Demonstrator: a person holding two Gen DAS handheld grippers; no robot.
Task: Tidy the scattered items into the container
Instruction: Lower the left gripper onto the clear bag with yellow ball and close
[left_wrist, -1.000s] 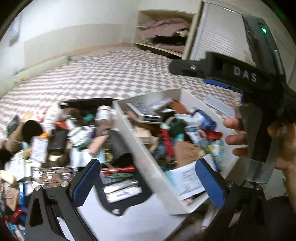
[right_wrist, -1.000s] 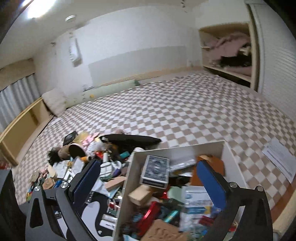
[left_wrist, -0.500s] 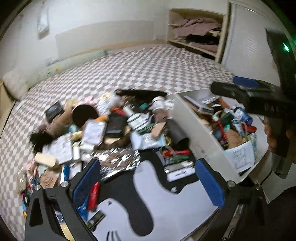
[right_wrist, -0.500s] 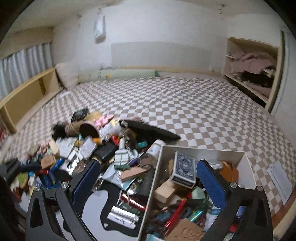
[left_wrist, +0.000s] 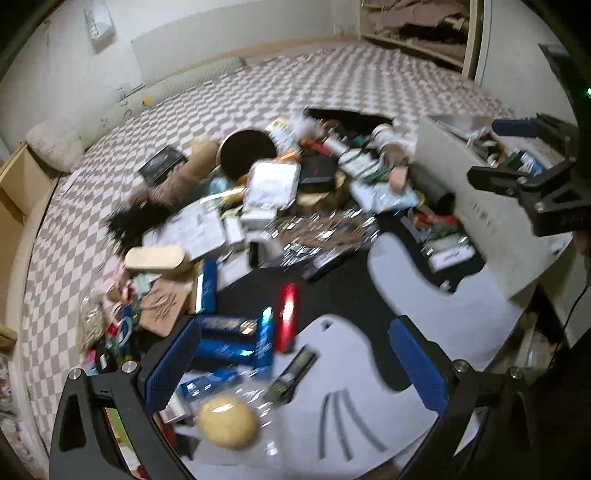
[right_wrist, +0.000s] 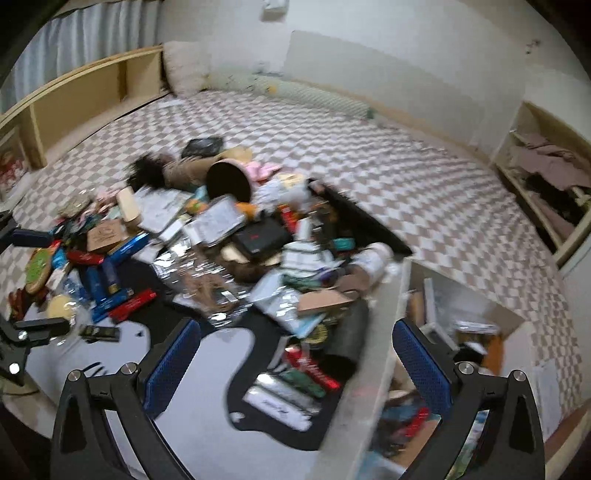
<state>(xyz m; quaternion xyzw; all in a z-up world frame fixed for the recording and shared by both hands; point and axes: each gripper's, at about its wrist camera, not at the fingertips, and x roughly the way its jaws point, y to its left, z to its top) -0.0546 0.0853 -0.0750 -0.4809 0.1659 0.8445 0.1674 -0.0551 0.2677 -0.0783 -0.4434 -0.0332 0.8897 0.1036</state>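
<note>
Your left gripper (left_wrist: 293, 363) hangs over the scattered items (left_wrist: 266, 206), fingers spread wide and empty. Your right gripper (right_wrist: 295, 363) — equally wide, empty — straddles the wall of the white container (right_wrist: 373, 343) at the pile's right edge. Motion blur obscures most items.

You have one white container (right_wrist: 373, 354), two hand-held grippers, left hand-held gripper (left_wrist: 295, 363), right hand-held gripper (right_wrist: 295, 363), one round black-mouthed tub (right_wrist: 229, 181), one red case (left_wrist: 287, 321), one scattered heap too blurred to count.

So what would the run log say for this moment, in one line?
left gripper: open, empty, over pile | right gripper: open, empty, beside white bin | scattered items: still out
</note>
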